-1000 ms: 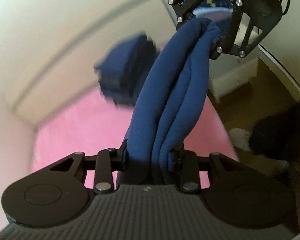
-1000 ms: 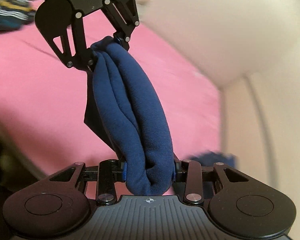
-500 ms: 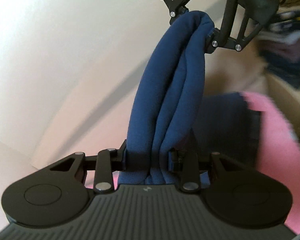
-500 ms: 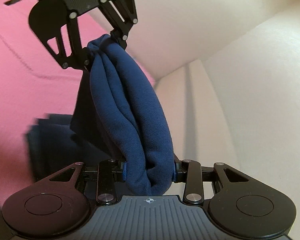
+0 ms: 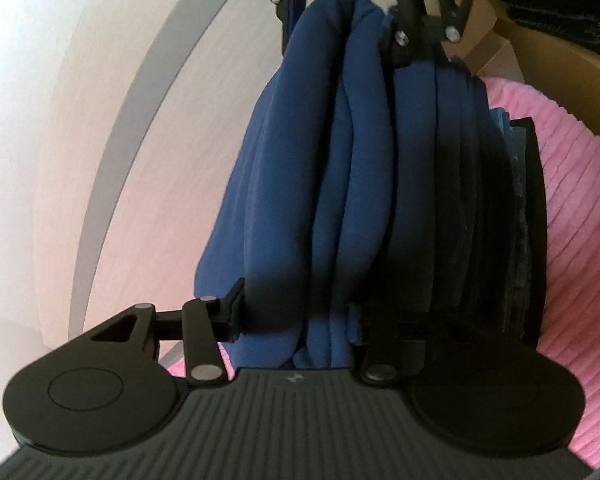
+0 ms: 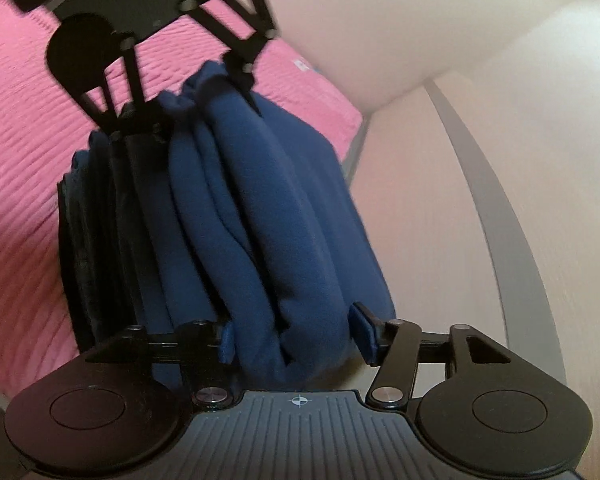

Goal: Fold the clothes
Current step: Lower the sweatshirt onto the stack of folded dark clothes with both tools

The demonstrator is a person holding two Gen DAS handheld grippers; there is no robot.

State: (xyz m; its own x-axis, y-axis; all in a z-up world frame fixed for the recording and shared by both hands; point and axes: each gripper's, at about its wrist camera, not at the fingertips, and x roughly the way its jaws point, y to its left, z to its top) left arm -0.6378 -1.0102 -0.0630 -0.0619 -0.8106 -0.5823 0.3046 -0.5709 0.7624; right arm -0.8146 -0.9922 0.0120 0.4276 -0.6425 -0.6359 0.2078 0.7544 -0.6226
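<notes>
A folded navy blue garment [image 5: 332, 160] [image 6: 260, 220] stretches between my two grippers and lies against a stack of dark folded clothes [image 5: 500, 220] [image 6: 92, 240] on the pink bedcover [image 5: 580, 200]. My left gripper [image 5: 300, 312] has one end of the garment between its jaws. They are opening, and the pads no longer squeeze the cloth. My right gripper [image 6: 294, 336] is opening too at the other end, its blue pad faces showing beside the cloth. Each gripper shows at the top of the other's view: the right gripper [image 5: 342, 28] and the left gripper [image 6: 202, 100].
A cream wall or headboard panel [image 5: 100, 120] [image 6: 500, 160] runs close beside the garment. Brown cardboard-coloured boxes or shelves [image 5: 540, 52] holding dark cloth stand beyond the bed. Pink bedcover [image 6: 20, 160] spreads on the far side of the stack.
Both grippers carried the garment down to the bed beside the dark stack. Their jaws have widened, and the squeezed bundle has spread out.
</notes>
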